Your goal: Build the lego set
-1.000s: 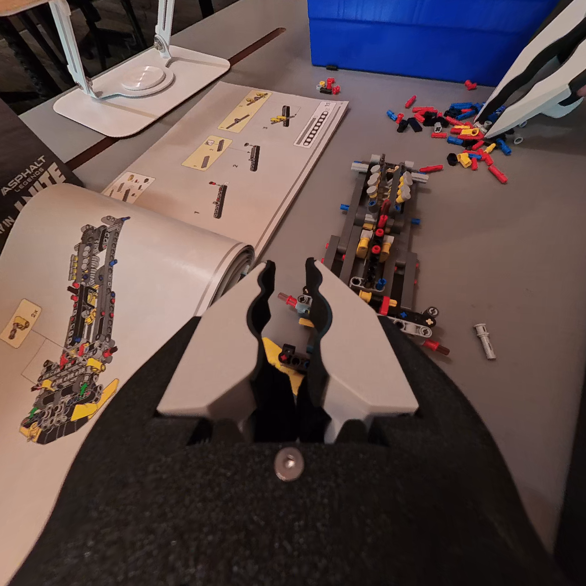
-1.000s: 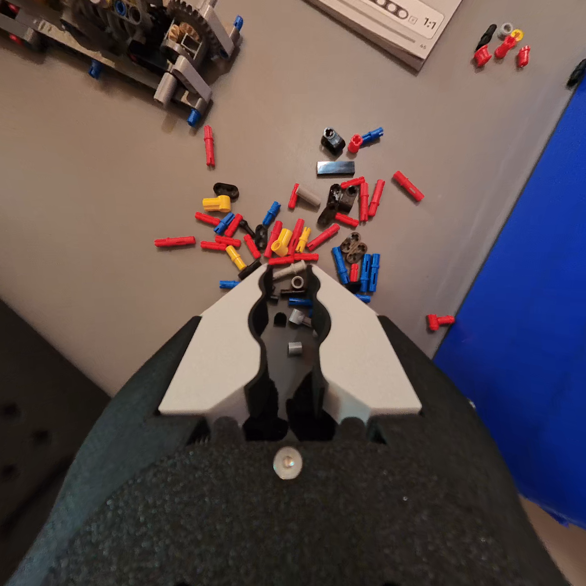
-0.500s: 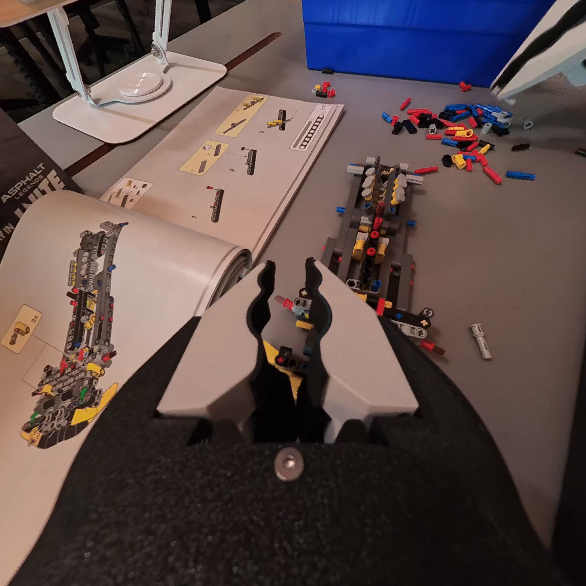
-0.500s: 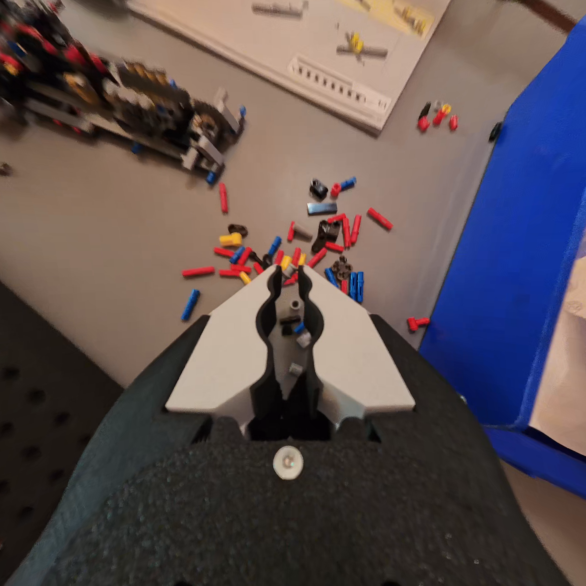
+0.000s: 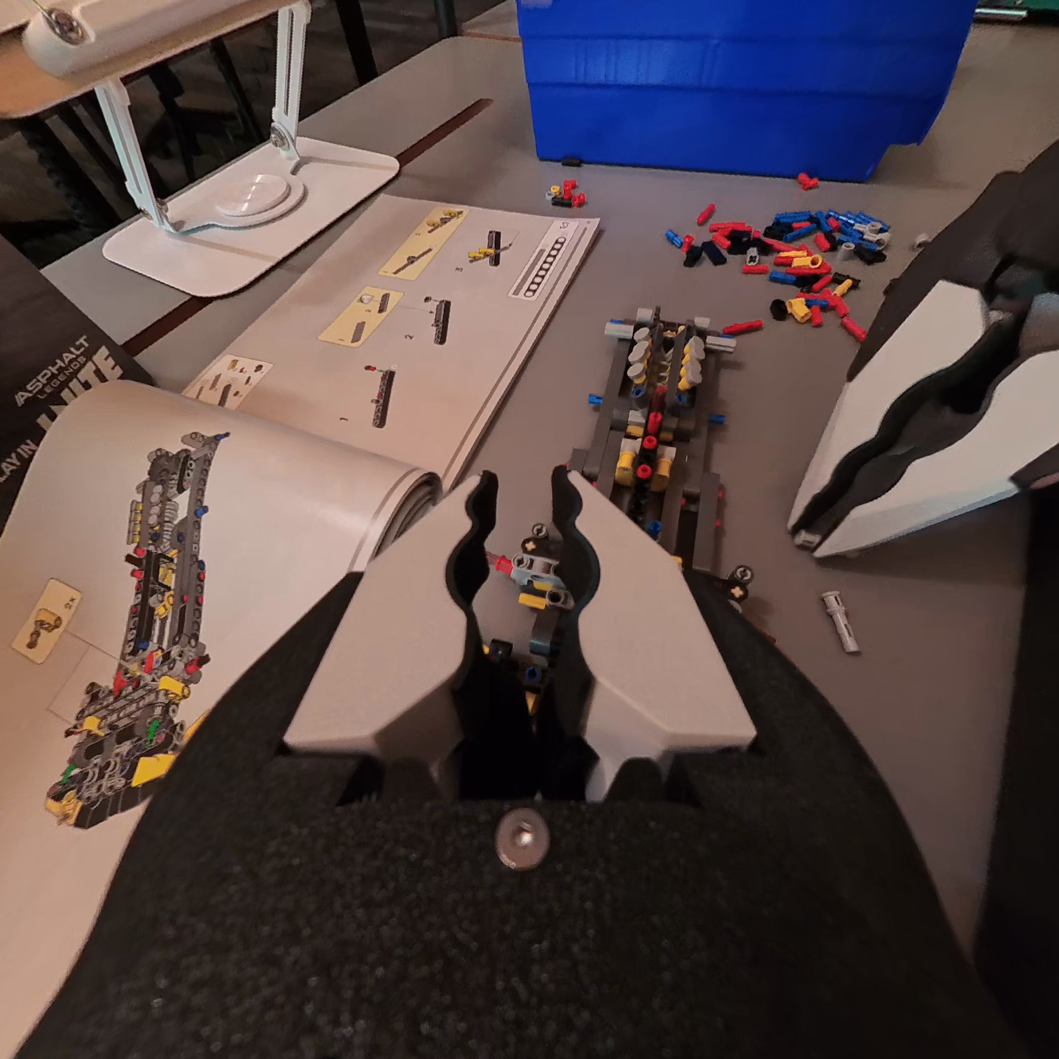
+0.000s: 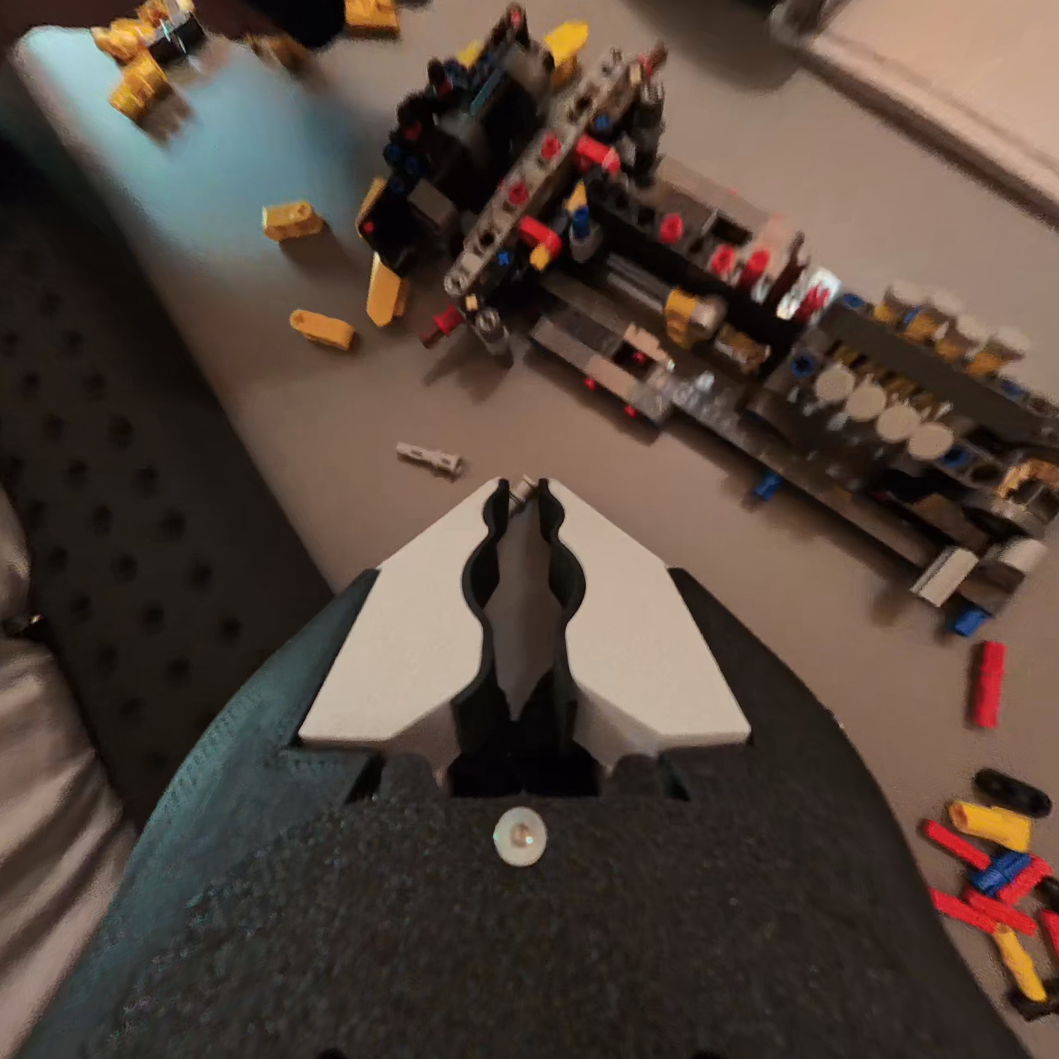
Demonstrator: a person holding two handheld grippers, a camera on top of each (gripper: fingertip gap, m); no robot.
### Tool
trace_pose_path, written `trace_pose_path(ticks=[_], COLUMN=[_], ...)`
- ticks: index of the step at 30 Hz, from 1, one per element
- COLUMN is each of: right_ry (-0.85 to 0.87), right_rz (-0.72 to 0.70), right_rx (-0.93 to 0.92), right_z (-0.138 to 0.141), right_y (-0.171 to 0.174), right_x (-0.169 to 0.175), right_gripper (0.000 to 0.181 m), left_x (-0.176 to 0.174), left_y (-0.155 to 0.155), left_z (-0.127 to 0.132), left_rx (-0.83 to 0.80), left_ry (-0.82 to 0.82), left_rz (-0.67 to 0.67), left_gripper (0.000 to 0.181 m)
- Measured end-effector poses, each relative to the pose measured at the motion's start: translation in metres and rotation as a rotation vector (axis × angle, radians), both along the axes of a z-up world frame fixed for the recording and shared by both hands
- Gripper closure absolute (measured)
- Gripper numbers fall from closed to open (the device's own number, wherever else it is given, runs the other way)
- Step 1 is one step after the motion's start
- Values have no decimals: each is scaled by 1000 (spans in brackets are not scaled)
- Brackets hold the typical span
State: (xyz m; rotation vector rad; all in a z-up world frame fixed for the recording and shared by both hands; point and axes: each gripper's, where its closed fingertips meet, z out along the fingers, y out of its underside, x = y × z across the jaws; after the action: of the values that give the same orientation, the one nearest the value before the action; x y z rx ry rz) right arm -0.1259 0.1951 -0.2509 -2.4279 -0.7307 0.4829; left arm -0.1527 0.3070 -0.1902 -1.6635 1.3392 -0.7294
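Two grippers: right gripper (image 6: 522, 486) pinching small grey piece (image 6: 522, 487) (blurred).

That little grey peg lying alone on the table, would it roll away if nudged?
The grey peg looks round and slim, so probably yes, sideways. It seems light plastic, likely skidding easily on the smooth table. Its flanged end might curve its path.

Each tool (image 5: 518, 487): pale grey wedge fingers, wavy black inner pads, black textured housing, silver screw (image 5: 521, 839).

Red, blue and yellow pins (image 5: 802, 258) scatter a grey bench (image 5: 894, 716).
Upper right: blue bin (image 5: 716, 86); centre: dark grey chassis (image 5: 653, 424).
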Motion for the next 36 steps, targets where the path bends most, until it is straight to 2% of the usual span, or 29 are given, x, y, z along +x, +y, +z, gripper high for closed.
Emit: trace_pose_path(ticks=[3, 4, 5, 10, 15, 18, 22, 25, 27, 30, 32, 34, 36], right_ry=[-36, -38, -44, 54, 9, -12, 107, 51, -49, -196, -216, -176, -211], right_rz=[-38, -45, -69, -220, -360, -450, -541, -673, -787, -982, -1080, -1129, -1162], right_rx=[28, 38, 60, 259, 438, 479, 569, 617, 562, 435, 339, 236, 158], right_z=[0, 1, 5, 51, 83, 86, 81, 81, 57, 3, -28, -52, -74], right_y=[6, 6, 7, 4, -32, -66, -133, -202, -258, -346, -396, -436, -480], right_x=[-1, -1, 0, 0, 26, 47, 58, 103, 145, 195, 200, 184, 171], right_gripper=[169, 158, 154, 156, 156, 154, 157, 158, 157, 158, 158, 158, 158], left_x=[4, 5, 6, 11, 17, 18, 16, 18, 20, 26, 29, 32, 35], left_y=[-1, -2, -2, -1, -7, -14, -22, -22, -24, -31, -37, -45, -53], left_z=[1, 1, 2, 12, 37, 50, 56, 53, 49, 46, 43, 42, 41], left_rx=[-5, -14, -19, 3, 9, 11, 74, 152, 188, 230, 263, 289, 329], left_ry=[-11, -16, -21, -61, -203, -279, -286, -255, -232, -196, -172, -158, -143], left_rz=[-11, -16, -18, -8, 20, 22, 25, 38, 36, 10, -4, -27, -46], left_gripper=[163, 163, 163, 164, 165, 166, 166, 168, 168, 168, 168, 168, 168])
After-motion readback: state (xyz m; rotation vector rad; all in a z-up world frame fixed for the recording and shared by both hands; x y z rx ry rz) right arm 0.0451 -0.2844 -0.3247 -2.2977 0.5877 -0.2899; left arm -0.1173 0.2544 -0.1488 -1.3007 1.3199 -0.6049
